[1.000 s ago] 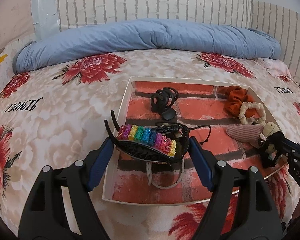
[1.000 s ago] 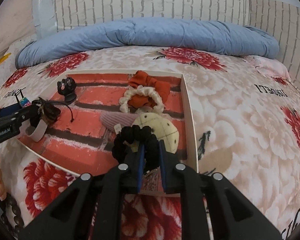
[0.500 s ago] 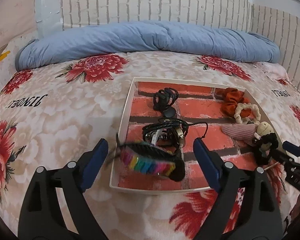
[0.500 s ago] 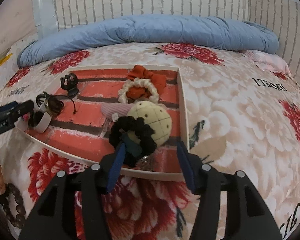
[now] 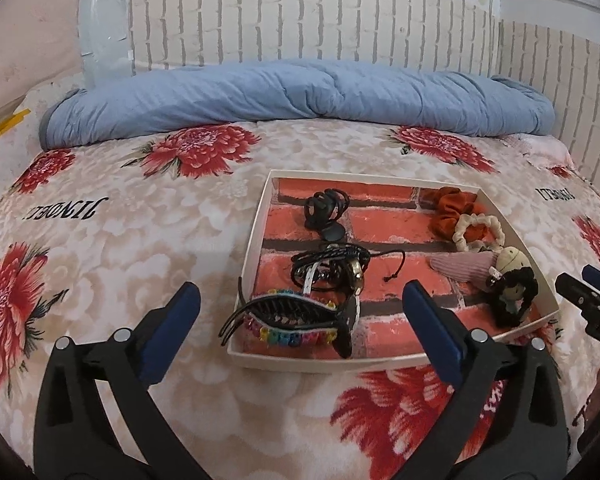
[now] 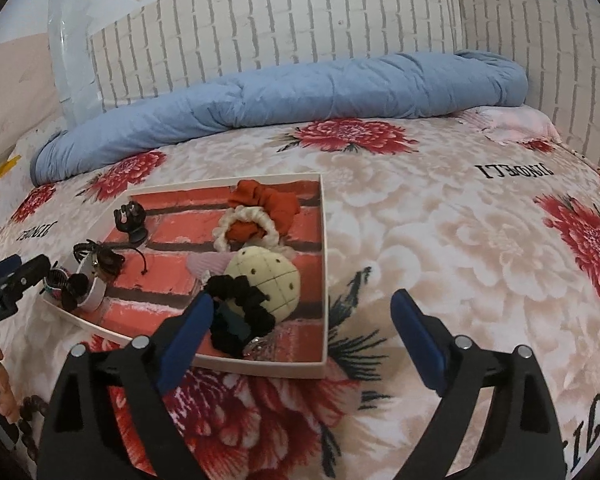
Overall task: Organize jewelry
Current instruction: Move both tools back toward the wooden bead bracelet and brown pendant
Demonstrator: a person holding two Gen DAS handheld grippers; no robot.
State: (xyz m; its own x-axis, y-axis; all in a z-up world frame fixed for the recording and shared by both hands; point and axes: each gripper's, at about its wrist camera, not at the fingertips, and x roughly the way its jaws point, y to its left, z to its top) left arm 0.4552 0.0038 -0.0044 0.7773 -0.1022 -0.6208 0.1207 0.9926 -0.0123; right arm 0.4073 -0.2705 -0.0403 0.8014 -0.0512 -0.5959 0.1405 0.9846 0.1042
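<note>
A white tray (image 5: pixel 256 220) with a red brick-pattern floor lies on the flowered bed; it also shows in the right wrist view (image 6: pixel 322 264). In it lie a black claw clip with rainbow beads (image 5: pixel 292 316), a tangle of black cords and a white band (image 5: pixel 332 268), a small black clip (image 5: pixel 324 210), an orange scrunchie (image 5: pixel 450 210), a cream scrunchie (image 5: pixel 478 232), a pink clip (image 5: pixel 460 268), a cream ball (image 6: pixel 268 276) and a black scrunchie (image 6: pixel 240 312). My left gripper (image 5: pixel 296 324) is open just short of the tray's near edge. My right gripper (image 6: pixel 302 330) is open over the tray's near right corner.
A rolled blue duvet (image 5: pixel 300 100) lies along the back by the brick-pattern headboard (image 5: pixel 300 20). The other gripper's tip shows at the right edge in the left wrist view (image 5: pixel 588 292) and at the left edge in the right wrist view (image 6: pixel 8 284).
My left gripper let go of the rainbow claw clip, which now lies in the tray's near left corner, and drew back. My right gripper opened, released the black scrunchie by the cream ball, and drew back.
</note>
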